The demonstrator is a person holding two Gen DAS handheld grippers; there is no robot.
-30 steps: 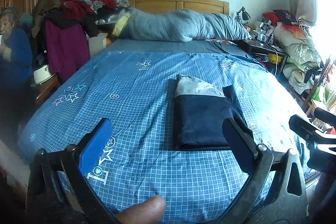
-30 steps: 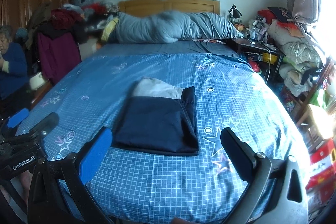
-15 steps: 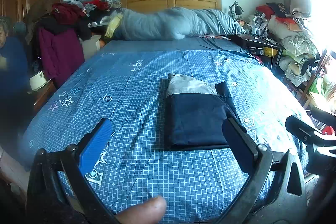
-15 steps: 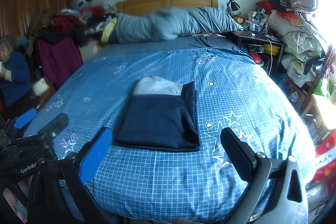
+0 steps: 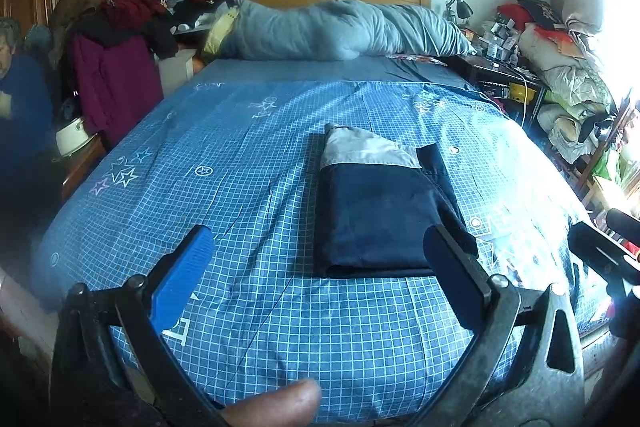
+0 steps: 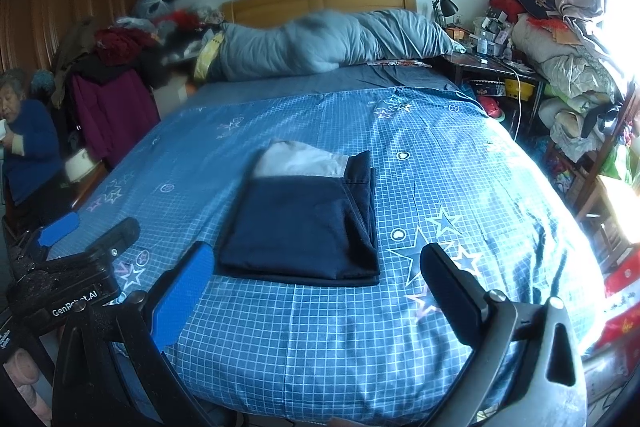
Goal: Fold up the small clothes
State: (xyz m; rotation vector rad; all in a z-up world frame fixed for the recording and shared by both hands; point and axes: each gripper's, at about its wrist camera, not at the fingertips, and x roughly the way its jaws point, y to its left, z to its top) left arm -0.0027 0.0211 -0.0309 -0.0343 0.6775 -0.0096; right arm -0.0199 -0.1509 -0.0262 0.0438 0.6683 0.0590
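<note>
A folded garment, navy with a light grey band at its far end, lies flat on the blue checked bedspread point(image 5: 248, 163); it shows in the left wrist view point(image 5: 372, 219) and in the right wrist view point(image 6: 304, 223). My left gripper point(image 5: 320, 255) is open and empty, held above the near edge of the bed, short of the garment. My right gripper point(image 6: 316, 263) is open and empty, also near the bed's front edge, just short of the garment's near edge. The left gripper's body shows at the left of the right wrist view point(image 6: 72, 279).
A rolled grey duvet point(image 5: 336, 31) lies by the wooden headboard. A pile of clothes point(image 5: 120, 39) stands left of the bed, and a seated person in blue point(image 6: 24, 147) is at far left. Cluttered shelves and bedding point(image 5: 560, 75) line the right side.
Both grippers have drawn back and risen slightly from the bed, so more of the bed's front edge shows. The garment has not moved. Both stay open.
</note>
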